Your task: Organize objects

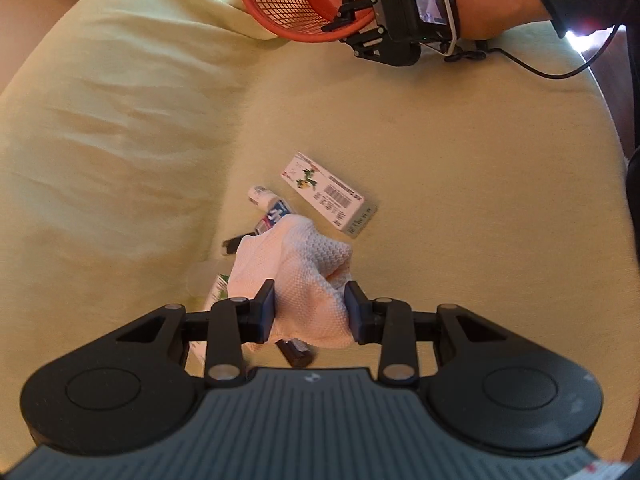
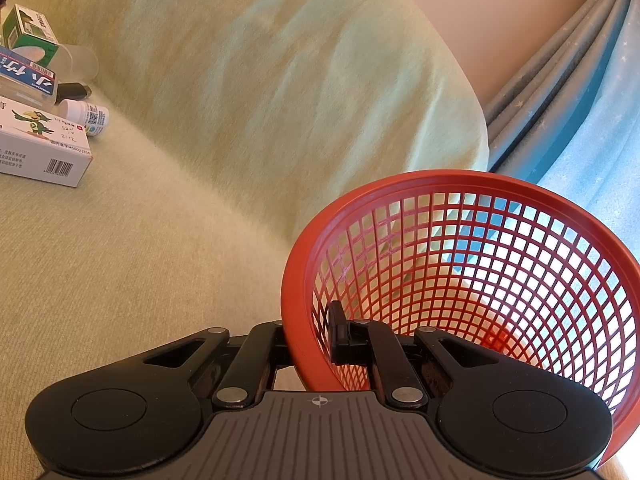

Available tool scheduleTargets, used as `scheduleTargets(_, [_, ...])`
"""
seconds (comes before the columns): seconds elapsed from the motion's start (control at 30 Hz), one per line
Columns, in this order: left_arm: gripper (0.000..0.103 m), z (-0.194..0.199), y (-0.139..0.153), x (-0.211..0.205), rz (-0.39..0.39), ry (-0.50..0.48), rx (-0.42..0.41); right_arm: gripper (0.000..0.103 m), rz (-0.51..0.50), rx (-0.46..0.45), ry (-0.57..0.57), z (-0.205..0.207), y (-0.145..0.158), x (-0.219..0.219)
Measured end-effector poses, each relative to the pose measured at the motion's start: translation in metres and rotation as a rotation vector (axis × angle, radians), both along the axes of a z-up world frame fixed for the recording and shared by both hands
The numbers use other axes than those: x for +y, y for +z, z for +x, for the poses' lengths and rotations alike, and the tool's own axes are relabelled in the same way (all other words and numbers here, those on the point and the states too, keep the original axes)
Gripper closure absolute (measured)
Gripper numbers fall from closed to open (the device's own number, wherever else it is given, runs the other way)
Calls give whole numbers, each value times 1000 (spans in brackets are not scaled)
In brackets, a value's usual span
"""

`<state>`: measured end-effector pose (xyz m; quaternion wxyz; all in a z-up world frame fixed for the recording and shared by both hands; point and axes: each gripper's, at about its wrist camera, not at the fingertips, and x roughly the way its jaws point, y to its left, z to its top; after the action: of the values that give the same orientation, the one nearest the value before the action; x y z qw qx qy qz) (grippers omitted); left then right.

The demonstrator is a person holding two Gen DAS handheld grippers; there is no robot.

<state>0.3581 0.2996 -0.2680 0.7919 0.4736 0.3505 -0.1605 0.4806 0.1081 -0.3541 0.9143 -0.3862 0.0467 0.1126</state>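
My left gripper (image 1: 310, 308) is shut on a white waffle-weave cloth (image 1: 304, 272) and holds it bunched above a pile of small items on the pale green sofa. Under it lie a white medicine box (image 1: 328, 192), a small tube (image 1: 268, 206) and dark small objects. My right gripper (image 2: 310, 336) is shut on the rim of a red mesh basket (image 2: 480, 264), one finger inside and one outside; the basket is tilted and looks empty. The basket (image 1: 288, 0) and the right gripper (image 1: 352, 12) also show at the top of the left wrist view.
In the right wrist view the pile sits far left: a white box (image 2: 40, 148), a blue-labelled box (image 2: 24, 76), a green box (image 2: 28, 32), a clear plastic cup (image 2: 80, 64) and a small white bottle (image 2: 88, 116). A sofa back cushion (image 2: 280, 80) rises behind; blue curtains (image 2: 580, 100) hang at right.
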Motion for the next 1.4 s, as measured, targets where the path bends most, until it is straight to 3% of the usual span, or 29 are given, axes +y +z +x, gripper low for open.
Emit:
scheduleTargets(0.13, [72,15,7,-7,10,-14,-29,99,1,2,1,-1,0,0])
scheduleTargets(0.23, [72,31,13,-13,-25,-10,-38,99,-3,3,2,-1,0,1])
scheduleTargets(0.47, [72,82,25,-10,-206,115,-32,99,-1,3,2,-1,0,1])
scheduleTargets(0.57, [72,99,22,-4,-247,159,-39,99,4,4,1,-1,1,1])
scheduleTargets(0.87, [72,118,11,6,-305,191,-67,99,0,9,6,-2,2,1])
scheduleTargets(1.4, [72,125,-2,0,-357,172,-62,103,-207,-9,-15,-25,-8,4])
